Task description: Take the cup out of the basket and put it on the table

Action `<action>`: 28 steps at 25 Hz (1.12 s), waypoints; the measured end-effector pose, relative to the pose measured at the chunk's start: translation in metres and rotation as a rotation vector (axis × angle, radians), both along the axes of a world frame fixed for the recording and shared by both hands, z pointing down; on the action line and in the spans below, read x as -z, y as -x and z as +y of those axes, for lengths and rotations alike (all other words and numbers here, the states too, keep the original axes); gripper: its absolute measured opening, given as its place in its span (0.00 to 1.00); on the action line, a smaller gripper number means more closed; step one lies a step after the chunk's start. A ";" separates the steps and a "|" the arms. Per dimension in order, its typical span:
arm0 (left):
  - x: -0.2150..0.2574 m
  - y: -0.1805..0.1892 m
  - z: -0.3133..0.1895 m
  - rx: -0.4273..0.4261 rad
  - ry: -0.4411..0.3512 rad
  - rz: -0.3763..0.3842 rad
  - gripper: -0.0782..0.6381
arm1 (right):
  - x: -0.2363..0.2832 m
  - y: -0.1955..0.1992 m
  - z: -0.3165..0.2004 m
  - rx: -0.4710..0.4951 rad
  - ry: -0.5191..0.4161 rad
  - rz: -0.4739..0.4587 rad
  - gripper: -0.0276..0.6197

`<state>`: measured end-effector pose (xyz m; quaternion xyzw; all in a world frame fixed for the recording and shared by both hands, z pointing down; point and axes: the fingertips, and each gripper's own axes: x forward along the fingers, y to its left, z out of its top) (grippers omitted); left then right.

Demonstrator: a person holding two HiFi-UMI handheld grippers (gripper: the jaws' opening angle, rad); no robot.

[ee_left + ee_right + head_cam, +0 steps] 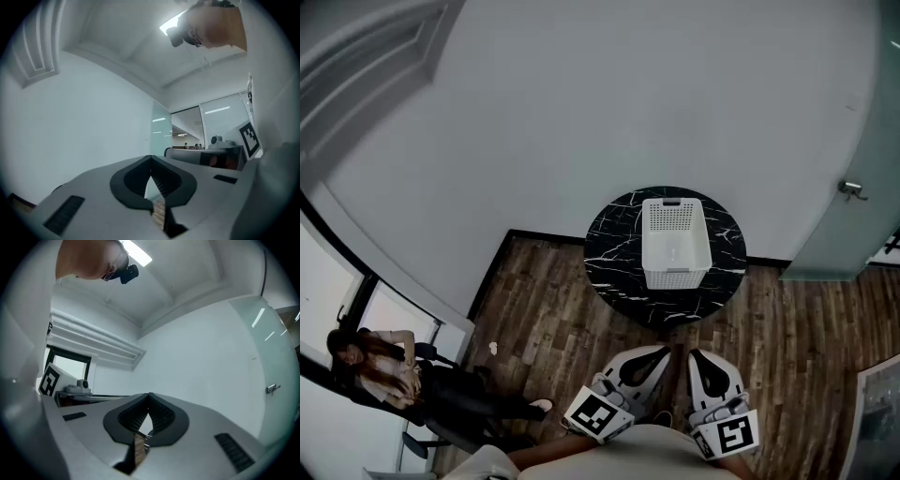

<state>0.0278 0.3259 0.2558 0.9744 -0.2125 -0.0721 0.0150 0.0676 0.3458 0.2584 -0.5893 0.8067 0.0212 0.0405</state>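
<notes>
wearer's front: pale clothing along the 6 o'clock edge of the head view.
marker cubes: one on each claw, left cube and right cube, both just above that clothing.
left claw: low in the frame, approx 6 o'clock, pointing toward 12 at the tabletop. It is over the floor, well short of the tabletop rim. In its own view the jaws are pressed together at the tips w/ nothing btwn them, and the view looks up at wall & ceiling.
right claw: just beside the left claw on its 3 o'clock side, pointing the same way. In its own view the jaws meet at the tips and hold nothing.
claws together: side by side, tips near each other, not touching.
floor: dark wood planks. A small pale scrap lies at 8 o'clock of the tabletop.
tabletop: round, black w/ white veining, at 12 o'clock from the claws.
basket: white, perforated, rectangular, upright, open top. Its long axis runs 12–6, approx mid tabletop.
cup: inside the basket. Only a faint pale shape shows on the basket floor, too small for detail.
person: seated at 8 o'clock of the frame, well apart from the tabletop.
glass door: at 3 o'clock, w/ a metal handle.
wall: pale, beyond the tabletop at 12 o'clock.
</notes>
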 end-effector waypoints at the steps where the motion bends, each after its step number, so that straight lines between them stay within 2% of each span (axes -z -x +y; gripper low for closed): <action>1: -0.002 0.001 -0.001 0.002 0.009 -0.005 0.12 | 0.001 0.000 -0.001 0.000 -0.007 0.001 0.05; 3: -0.004 0.002 -0.003 0.004 0.020 -0.012 0.12 | 0.003 -0.001 -0.003 0.000 -0.017 0.005 0.05; 7: 0.005 0.000 -0.002 -0.007 -0.018 0.008 0.12 | 0.004 -0.001 -0.002 0.003 -0.016 0.019 0.05; 11: 0.005 -0.001 -0.003 -0.007 -0.019 0.014 0.12 | 0.004 -0.001 -0.003 0.006 -0.022 0.015 0.05; 18: -0.008 -0.004 -0.003 0.004 0.007 -0.014 0.12 | -0.005 -0.009 -0.001 0.032 -0.003 -0.066 0.05; 28: -0.011 -0.037 0.009 0.002 0.002 -0.031 0.12 | -0.008 -0.040 0.012 0.034 -0.008 -0.077 0.05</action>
